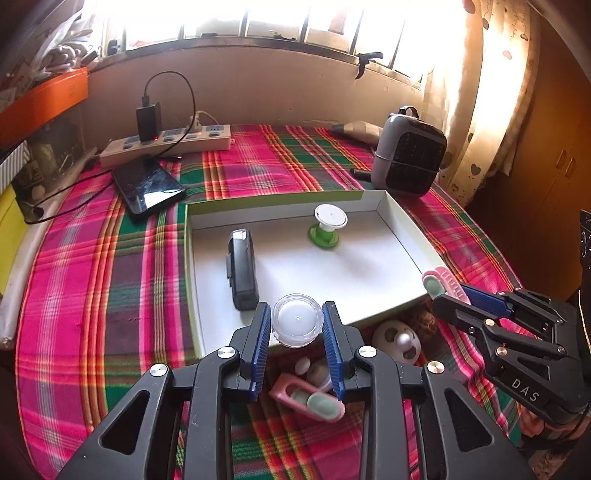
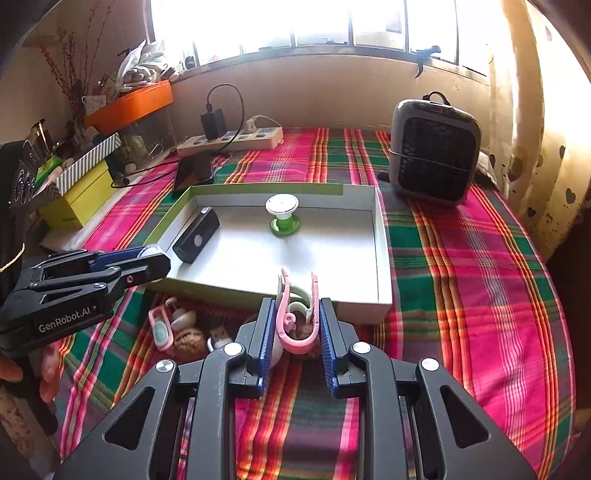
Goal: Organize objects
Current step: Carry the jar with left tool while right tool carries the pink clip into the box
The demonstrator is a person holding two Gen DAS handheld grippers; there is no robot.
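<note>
Small clutter is mid-transfer: your left gripper [image 1: 297,325] clamps a clear round jar [image 1: 296,319], your right gripper [image 2: 297,319] clamps a pink clip [image 2: 298,317], both just short of the white tray [image 2: 380,258] ahead, needing release inside.

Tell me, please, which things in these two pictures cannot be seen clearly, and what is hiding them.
- Small items on the cloth before the tray: in the left wrist view, the left gripper and its clear jar cover them partly.
- Same pile, right wrist view: the right gripper and its pink clip hide the middle.
- Outside the window: glare washes it out in both views.
- Shelf clutter: too small, cut by the edge.
</note>
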